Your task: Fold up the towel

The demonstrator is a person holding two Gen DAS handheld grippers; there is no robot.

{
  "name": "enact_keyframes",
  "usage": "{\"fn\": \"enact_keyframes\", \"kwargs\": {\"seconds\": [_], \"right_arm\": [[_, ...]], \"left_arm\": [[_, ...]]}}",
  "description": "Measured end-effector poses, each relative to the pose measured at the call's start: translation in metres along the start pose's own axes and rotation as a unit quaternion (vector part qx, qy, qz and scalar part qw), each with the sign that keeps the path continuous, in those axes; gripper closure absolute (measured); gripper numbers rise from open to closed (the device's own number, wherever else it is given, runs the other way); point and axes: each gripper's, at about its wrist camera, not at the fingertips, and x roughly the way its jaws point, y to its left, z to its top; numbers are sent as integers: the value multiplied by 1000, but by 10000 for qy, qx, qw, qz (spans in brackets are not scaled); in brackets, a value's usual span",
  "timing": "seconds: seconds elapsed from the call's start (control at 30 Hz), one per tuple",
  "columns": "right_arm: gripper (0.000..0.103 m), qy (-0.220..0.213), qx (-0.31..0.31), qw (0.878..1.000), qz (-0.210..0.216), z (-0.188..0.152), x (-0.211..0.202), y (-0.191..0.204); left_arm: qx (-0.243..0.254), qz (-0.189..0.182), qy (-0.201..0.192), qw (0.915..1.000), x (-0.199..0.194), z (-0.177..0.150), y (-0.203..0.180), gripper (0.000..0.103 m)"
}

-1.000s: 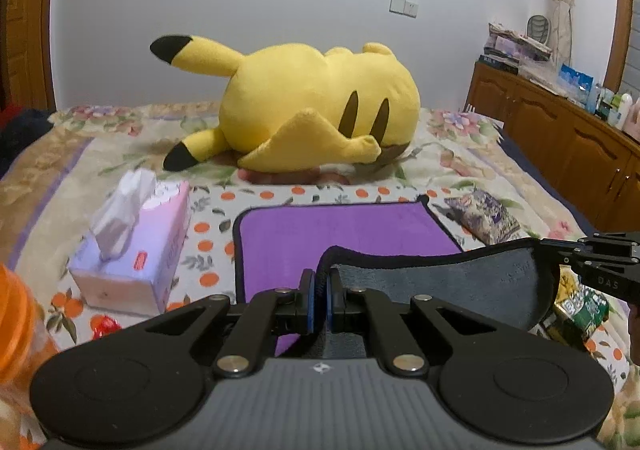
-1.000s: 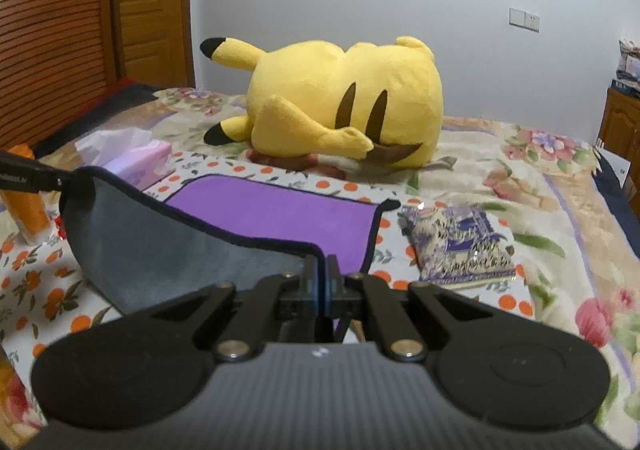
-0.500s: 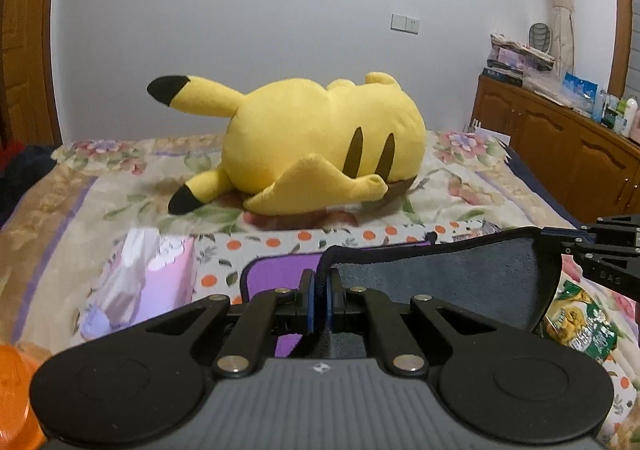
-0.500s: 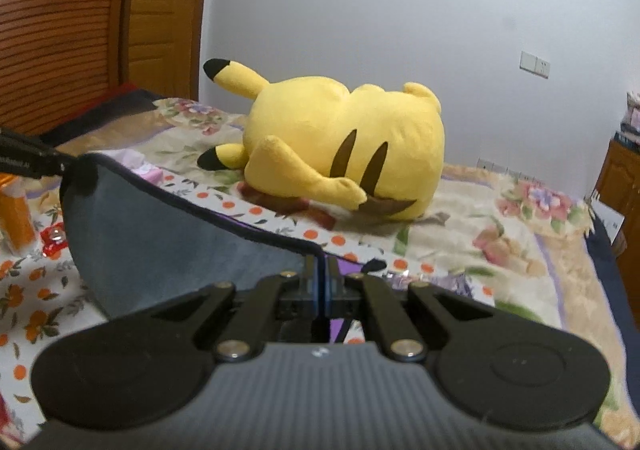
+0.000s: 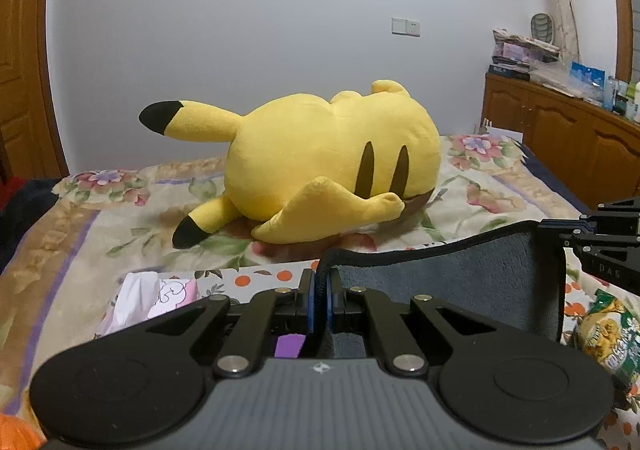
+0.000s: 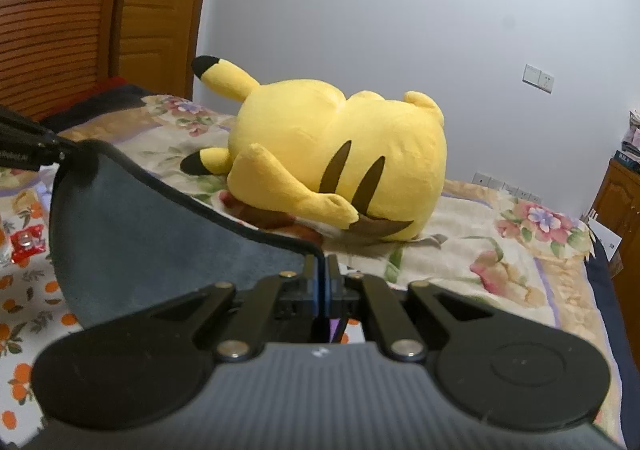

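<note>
Mid-fold over a floral bedspread (image 5: 472, 205): I hold the grey-backed, purple-faced microfibre towel with black piping (image 5: 452, 290) lifted by two corners, its near edge strung between my claws and sagging in a shallow curve.

The risk, as I judge it, is in the carry forward. If one claw travels ahead of the other, the edge would land skewed and the corners would miss their mates. Pulling my hands too far apart could drag the piping out of a pinch. The big yellow plush toy with black-tipped ears (image 5: 332, 165) lies just beyond on the bed, and an overlong sweep could brush it.

My left claw (image 5: 319, 300) is pressed together on the towel's left corner, the black hem caught between its blue pads. My right claw (image 6: 322, 284) is likewise clamped tight on the opposite corner. A sliver of purple shows below each pinch.
</note>
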Motion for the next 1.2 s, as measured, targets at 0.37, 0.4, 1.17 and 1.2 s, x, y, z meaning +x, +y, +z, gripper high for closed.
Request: {"fn": "enact_keyframes", "kwargs": {"seconds": [0.37,0.4,1.17,1.2], "right_arm": [[100,-24,-109,9998,-166,4,23,-7],[100,-23,-136,9997,-186,4,25,-8],[100,195,-266,9984,-466,-3,82,-6],[100,216,-263,9983,-479,-4,85,-6]], "left_arm": [[54,188,-138,9997,24,4,-2,92],[61,216,-156,9996,25,5,-2,92],[50,646,-195,9977,82,-4,2,92],[43,656,-179,9977,85,-5,2,92]]}}
